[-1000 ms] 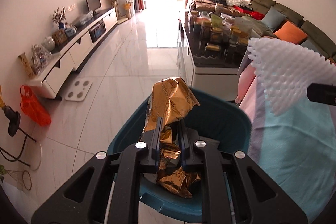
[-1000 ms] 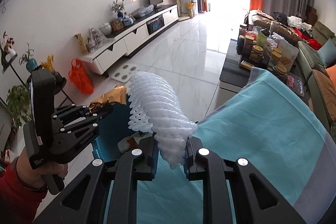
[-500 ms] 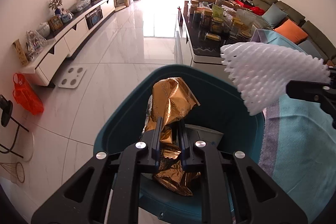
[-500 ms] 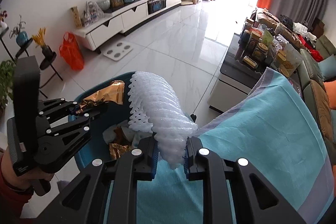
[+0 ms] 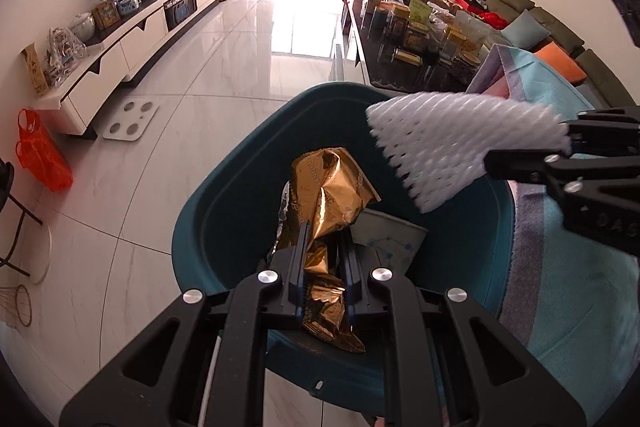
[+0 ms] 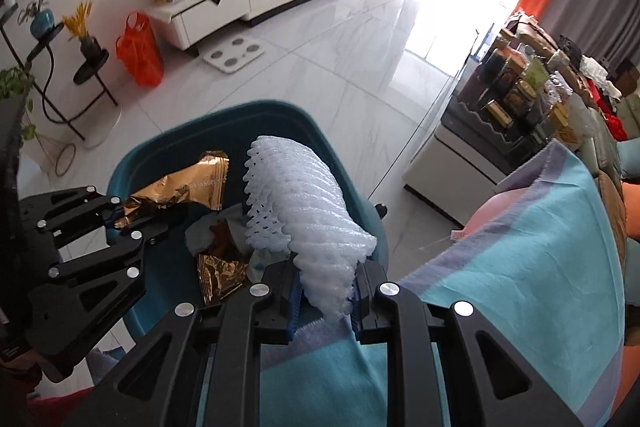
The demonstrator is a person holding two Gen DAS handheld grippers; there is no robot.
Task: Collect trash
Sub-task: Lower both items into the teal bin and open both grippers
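My left gripper [image 5: 323,281] is shut on a crumpled gold foil wrapper [image 5: 332,195] and holds it over the teal bin [image 5: 224,211]. My right gripper [image 6: 325,301] is shut on a white foam fruit net [image 6: 296,199] and holds it above the bin's near rim [image 6: 256,107]. In the left wrist view the foam net [image 5: 460,147] hangs over the bin's right side. In the right wrist view the gold wrapper [image 6: 188,183] and the left gripper [image 6: 116,223] are at the left. Paper and foil scraps [image 6: 220,267] lie inside the bin.
A table with a teal cloth [image 6: 520,267] is at the right, beside the bin. A low table crowded with jars [image 5: 420,39] stands beyond. A white TV cabinet [image 5: 132,39], a floor scale [image 5: 130,113] and an orange bag [image 5: 42,155] are at the left.
Both grippers have moved over the bin. The foam net has swung from above the teal cloth to above the bin's right side. The gold wrapper sits lower over the bin.
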